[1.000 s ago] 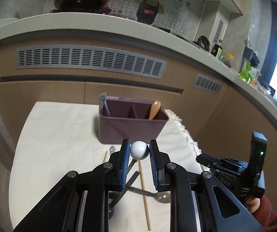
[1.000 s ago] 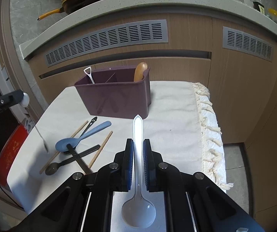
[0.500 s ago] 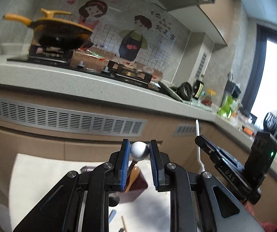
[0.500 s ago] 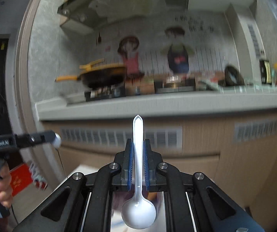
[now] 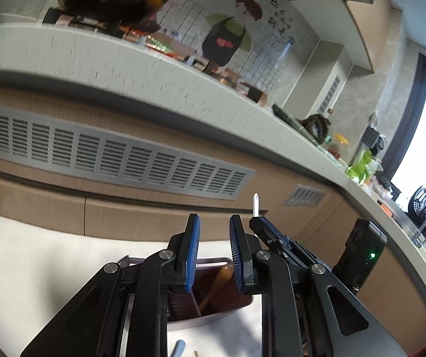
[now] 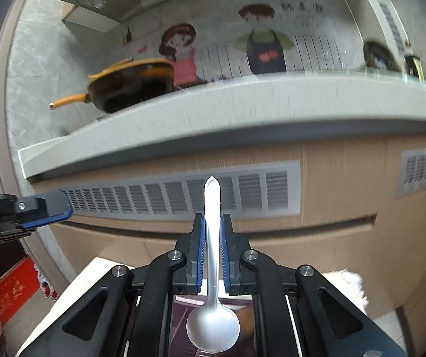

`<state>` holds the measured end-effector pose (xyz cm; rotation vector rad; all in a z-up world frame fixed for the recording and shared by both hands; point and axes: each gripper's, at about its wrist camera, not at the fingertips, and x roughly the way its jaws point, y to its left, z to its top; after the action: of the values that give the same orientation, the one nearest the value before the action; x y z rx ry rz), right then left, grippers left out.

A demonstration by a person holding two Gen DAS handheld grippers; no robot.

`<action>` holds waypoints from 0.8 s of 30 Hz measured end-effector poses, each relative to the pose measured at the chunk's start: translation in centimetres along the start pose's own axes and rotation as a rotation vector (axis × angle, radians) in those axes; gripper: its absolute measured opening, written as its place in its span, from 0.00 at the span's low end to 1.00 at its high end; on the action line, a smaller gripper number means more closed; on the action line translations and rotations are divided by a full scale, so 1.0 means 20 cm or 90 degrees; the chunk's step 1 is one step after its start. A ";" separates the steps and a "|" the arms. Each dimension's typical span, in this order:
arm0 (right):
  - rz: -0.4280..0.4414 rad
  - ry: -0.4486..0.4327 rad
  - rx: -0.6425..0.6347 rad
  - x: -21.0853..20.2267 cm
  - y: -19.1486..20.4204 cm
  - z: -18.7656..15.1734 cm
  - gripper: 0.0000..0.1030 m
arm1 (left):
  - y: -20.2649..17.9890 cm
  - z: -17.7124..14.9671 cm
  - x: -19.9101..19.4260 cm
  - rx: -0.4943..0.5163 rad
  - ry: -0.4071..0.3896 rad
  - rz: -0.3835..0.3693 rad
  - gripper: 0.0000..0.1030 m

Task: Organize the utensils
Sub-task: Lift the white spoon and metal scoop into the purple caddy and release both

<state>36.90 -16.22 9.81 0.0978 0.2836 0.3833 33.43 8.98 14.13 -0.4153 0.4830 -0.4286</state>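
Now we clamp the silver spoon (image 6: 212, 267) in our right gripper (image 6: 212, 255), bowl hanging over the maroon organizer (image 5: 213, 303); our left gripper (image 5: 214, 255) gapes empty above its wooden spoon (image 5: 217, 282).

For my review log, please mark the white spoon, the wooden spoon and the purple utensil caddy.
white spoon (image 6: 212, 238): right wrist view, on its handle between the fingers.
wooden spoon (image 5: 224, 272): left wrist view, on its bowl end above the caddy rim.
purple utensil caddy (image 5: 213, 316): left wrist view, on its near rim.
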 end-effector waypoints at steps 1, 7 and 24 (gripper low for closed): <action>0.000 0.006 0.007 0.03 -0.01 -0.02 0.09 | 0.01 -0.01 0.02 -0.004 0.003 0.004 0.20; 0.004 0.024 0.010 0.15 -0.04 -0.12 0.09 | 0.09 -0.10 0.07 -0.030 0.014 0.024 0.20; 0.009 0.129 -0.104 -0.29 -0.04 -0.29 0.32 | 0.18 -0.57 -0.20 0.016 0.077 0.193 0.21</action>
<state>30.31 -18.87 5.66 -0.0997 0.4503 0.4296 25.29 10.68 4.68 -0.2860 0.6461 -0.1668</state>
